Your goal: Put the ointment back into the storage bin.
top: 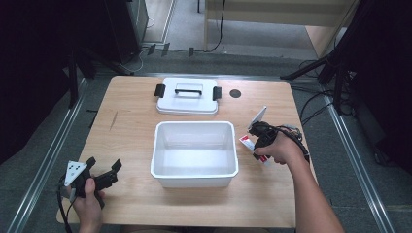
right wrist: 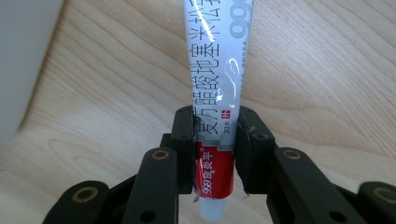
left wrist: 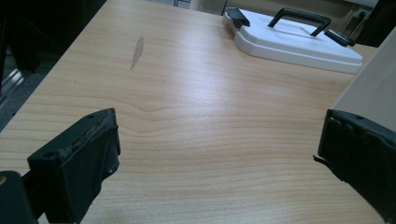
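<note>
Two grippers are in use. Right gripper [right wrist: 215, 140] is clenched on a tube [right wrist: 217, 84] near its red cap end; the tube's long axis runs straight out along the jaws, low over the table [top: 131, 121]. The open bin [top: 194, 175] lies just to its left, so a move there looks likely. Left gripper [top: 104, 171] rests spread wide, empty, near the bin's left wall. The lid [top: 187, 104] lies beyond the bin.

High view looks down over the whole bench [top: 131, 104]; both gripper views sit low — close to its wood.
</note>
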A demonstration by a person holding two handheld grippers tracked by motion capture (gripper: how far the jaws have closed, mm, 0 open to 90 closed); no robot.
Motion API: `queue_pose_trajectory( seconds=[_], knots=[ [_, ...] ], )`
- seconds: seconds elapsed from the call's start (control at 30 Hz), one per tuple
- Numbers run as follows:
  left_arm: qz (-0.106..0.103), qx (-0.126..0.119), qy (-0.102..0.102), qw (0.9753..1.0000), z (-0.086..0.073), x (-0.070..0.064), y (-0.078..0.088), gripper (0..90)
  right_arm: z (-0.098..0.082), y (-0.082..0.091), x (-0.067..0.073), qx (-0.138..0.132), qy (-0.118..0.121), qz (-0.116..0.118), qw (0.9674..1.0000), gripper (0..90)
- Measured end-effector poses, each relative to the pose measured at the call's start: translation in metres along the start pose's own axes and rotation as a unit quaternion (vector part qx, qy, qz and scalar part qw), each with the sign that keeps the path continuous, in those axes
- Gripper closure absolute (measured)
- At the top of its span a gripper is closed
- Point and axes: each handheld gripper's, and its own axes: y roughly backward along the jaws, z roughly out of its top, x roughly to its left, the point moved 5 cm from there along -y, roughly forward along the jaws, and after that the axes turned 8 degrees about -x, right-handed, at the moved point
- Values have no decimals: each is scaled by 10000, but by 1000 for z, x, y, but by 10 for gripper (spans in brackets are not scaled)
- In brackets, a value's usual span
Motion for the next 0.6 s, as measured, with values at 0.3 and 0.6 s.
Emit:
queue_pose_trajectory(
  seconds=[0.3, 0.6],
  knots=[
    [-1, -5, 8, 10000, 0, 0, 0, 0, 2, 29, 4, -258, -484, 68, 9985, 723],
    [-6, -5, 20, 10000, 0, 0, 0, 0, 6, 63, 5, -491, -804, 101, 9955, 723]
  ],
)
